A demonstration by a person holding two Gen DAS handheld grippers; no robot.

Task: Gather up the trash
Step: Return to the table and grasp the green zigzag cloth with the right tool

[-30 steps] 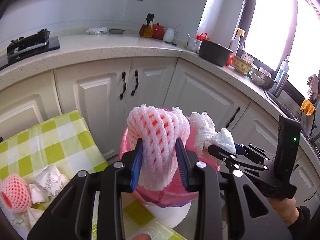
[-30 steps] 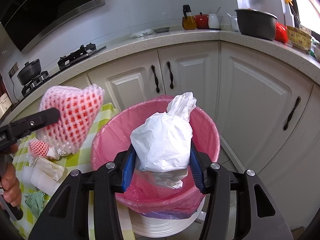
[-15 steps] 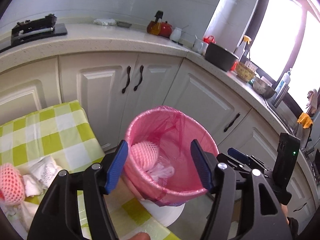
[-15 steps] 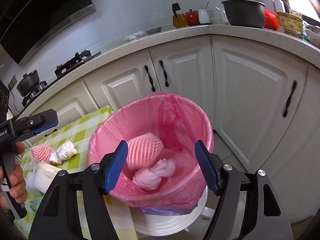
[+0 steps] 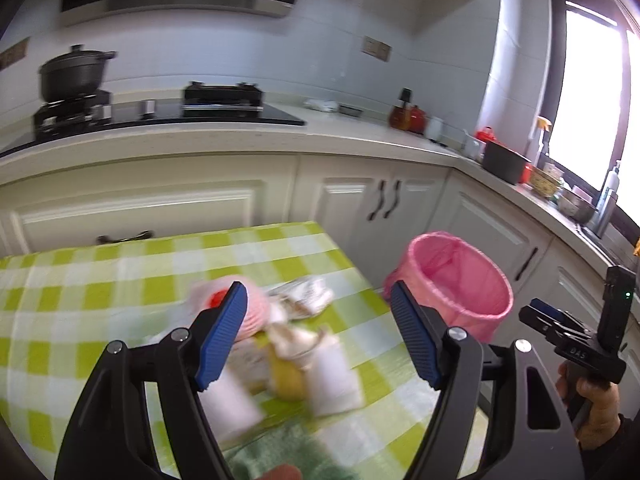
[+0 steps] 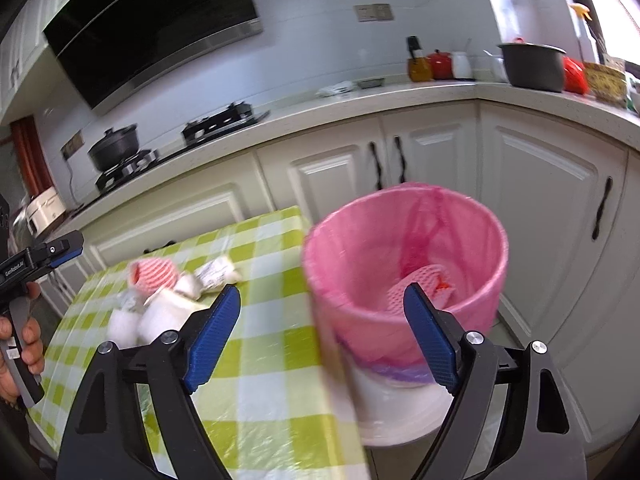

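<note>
Trash (image 5: 280, 344) lies heaped on the table (image 5: 100, 280) beside the bin (image 6: 404, 264): a foam net (image 6: 154, 274), crumpled paper, wrappers. Left gripper (image 5: 318, 334) points at the heap, right gripper (image 6: 322, 336) toward the bin; both have just been opening, fingers apart, nothing between them. It all looks light, soft and crushable, so pinching a piece across its bulging middle should hold; loose edges may slip.
</note>
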